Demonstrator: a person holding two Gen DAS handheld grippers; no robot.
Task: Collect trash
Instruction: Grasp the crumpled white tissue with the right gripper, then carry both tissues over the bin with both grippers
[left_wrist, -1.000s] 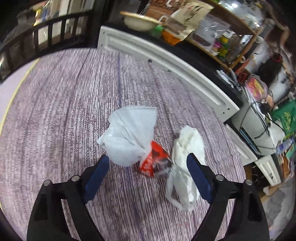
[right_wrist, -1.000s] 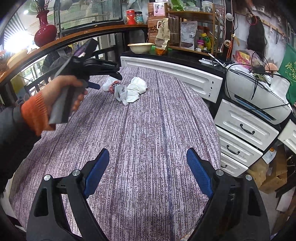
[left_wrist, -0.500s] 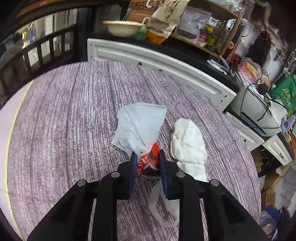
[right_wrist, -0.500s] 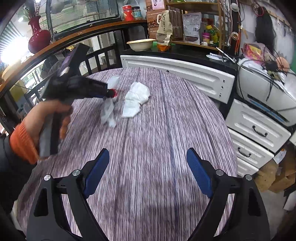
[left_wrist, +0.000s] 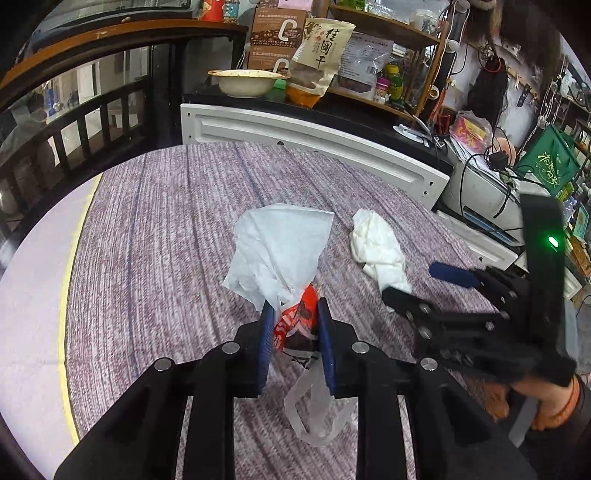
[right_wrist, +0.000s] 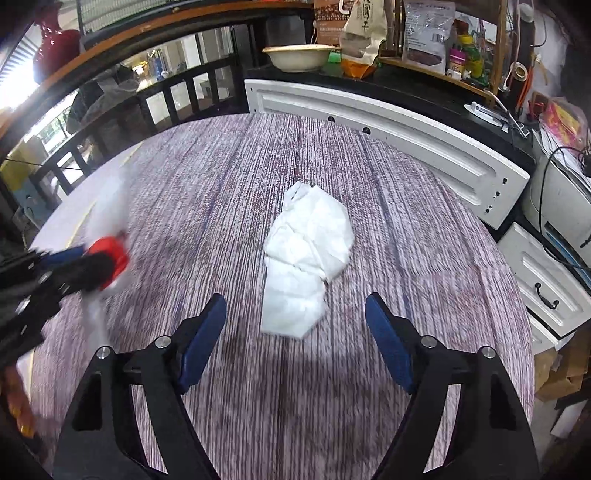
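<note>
1. Your left gripper (left_wrist: 295, 325) was clamped on the crumpled red-and-black printed plastic wrapper (left_wrist: 295, 321), blue pads pressing both its sides, with a thin white tissue (left_wrist: 277, 247) bunched above the grip and a clear plastic bag loop (left_wrist: 314, 413) dangling below.
2. That tissue looked only partly caught; it could have slipped free and dropped back onto the purple-and-white striped tablecloth (left_wrist: 166, 240) if you swung fast.
3. That dangling loop might have snagged on your other tool as the two passed close.
4. Your right gripper (right_wrist: 295, 332) was closing with nothing pressed between its pads, poised just short of the crumpled white paper napkin (right_wrist: 306, 254) lying flat on the cloth.
5. You risked pinching the tablecloth with the napkin if you came down too steeply, dragging the cloth along.
6. A shallow bite could have taken just one soft fold, and the wad might have unravelled and fallen.
</note>
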